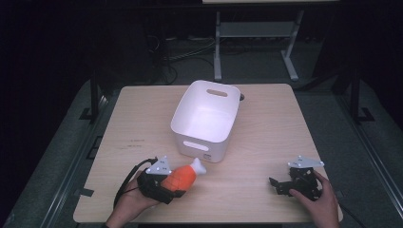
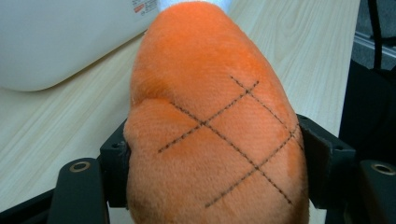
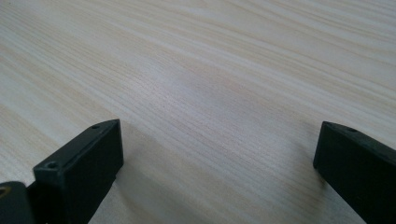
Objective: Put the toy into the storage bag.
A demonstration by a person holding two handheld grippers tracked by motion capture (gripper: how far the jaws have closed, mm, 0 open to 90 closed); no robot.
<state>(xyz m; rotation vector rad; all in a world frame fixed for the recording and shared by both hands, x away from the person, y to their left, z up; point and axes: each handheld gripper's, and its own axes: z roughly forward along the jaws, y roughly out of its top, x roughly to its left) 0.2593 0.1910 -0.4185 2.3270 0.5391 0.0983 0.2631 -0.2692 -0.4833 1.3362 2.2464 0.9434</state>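
High view: pale wood counter [image 1: 266, 118], carrying a white bin [image 1: 207, 118] at its centre. Left gripper [image 1: 167, 183], near the front-left edge, held an orange plush drumstick [image 1: 183, 175] (white bone end pointing toward the bin's near wall, just short of it). Right gripper [image 1: 280, 185] rested at the front right, well apart from the toy, a hand around it.

Left gripper view: the drumstick [image 2: 210, 135], with dark cross-stitched lines, sat clamped between the two black jaws, which pressed its sides; bin wall [image 2: 60, 37] stood at upper left.

Right gripper view: jaws spread wide apart over bare wood grain [image 3: 210, 84], holding nothing.
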